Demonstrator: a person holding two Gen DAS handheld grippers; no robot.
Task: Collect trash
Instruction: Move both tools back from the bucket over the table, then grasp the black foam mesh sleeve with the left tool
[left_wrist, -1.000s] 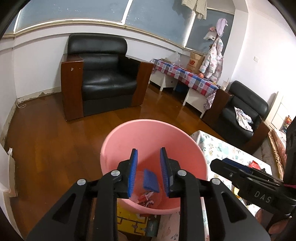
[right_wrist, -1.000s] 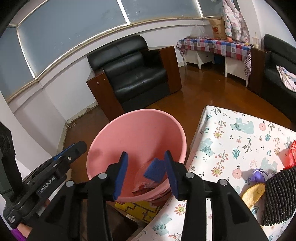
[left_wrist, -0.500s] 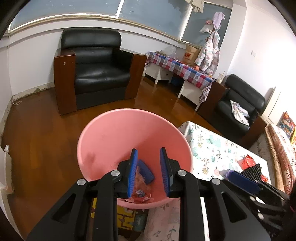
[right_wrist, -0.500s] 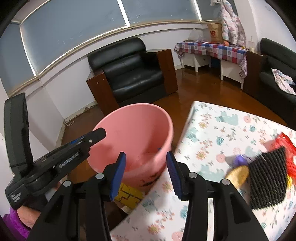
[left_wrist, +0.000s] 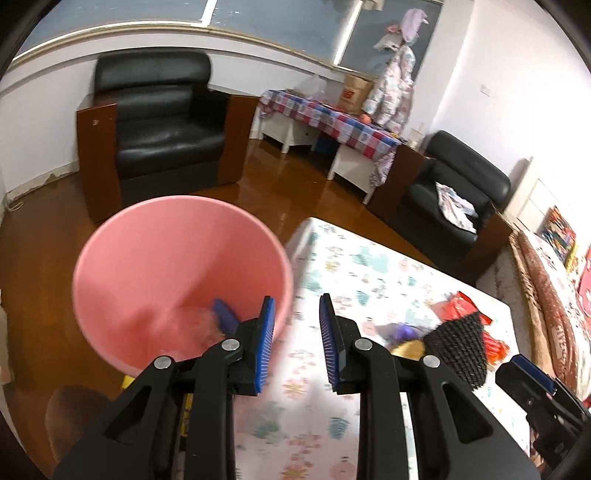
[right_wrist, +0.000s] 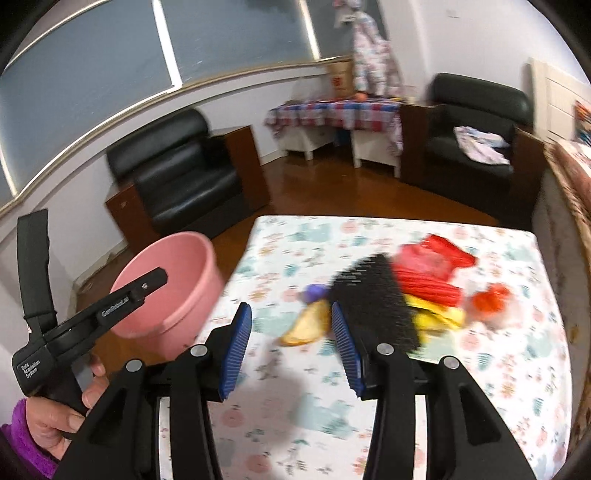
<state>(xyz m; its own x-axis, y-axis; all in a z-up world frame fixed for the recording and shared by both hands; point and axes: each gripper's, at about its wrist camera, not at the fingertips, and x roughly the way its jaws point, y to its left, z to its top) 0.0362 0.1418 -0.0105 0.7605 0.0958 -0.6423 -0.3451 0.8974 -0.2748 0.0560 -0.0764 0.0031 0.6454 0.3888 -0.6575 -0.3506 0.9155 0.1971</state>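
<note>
A pink bucket (left_wrist: 177, 266) stands on the floor at the table's left edge; a blue piece (left_wrist: 223, 315) and blurred scraps lie inside. It also shows in the right wrist view (right_wrist: 173, 280). Trash lies on the floral tablecloth (right_wrist: 369, 406): a black foam net (right_wrist: 373, 295), a yellow peel (right_wrist: 306, 325), a purple scrap (right_wrist: 314, 292), red wrappers (right_wrist: 432, 266) and a red lump (right_wrist: 491, 299). My left gripper (left_wrist: 295, 343) is open and empty over the table's edge beside the bucket. My right gripper (right_wrist: 291, 350) is open and empty, just short of the peel.
A black armchair (left_wrist: 155, 122) stands behind the bucket on the wooden floor. A checkered side table (left_wrist: 328, 122) and a second black armchair (left_wrist: 454, 192) stand further back. A patterned bed edge (left_wrist: 546, 295) runs along the table's right side.
Both grippers swung right, from over the bucket to over the table. The right gripper opened wider and now faces the trash pile. The blue piece lies in the bucket.
</note>
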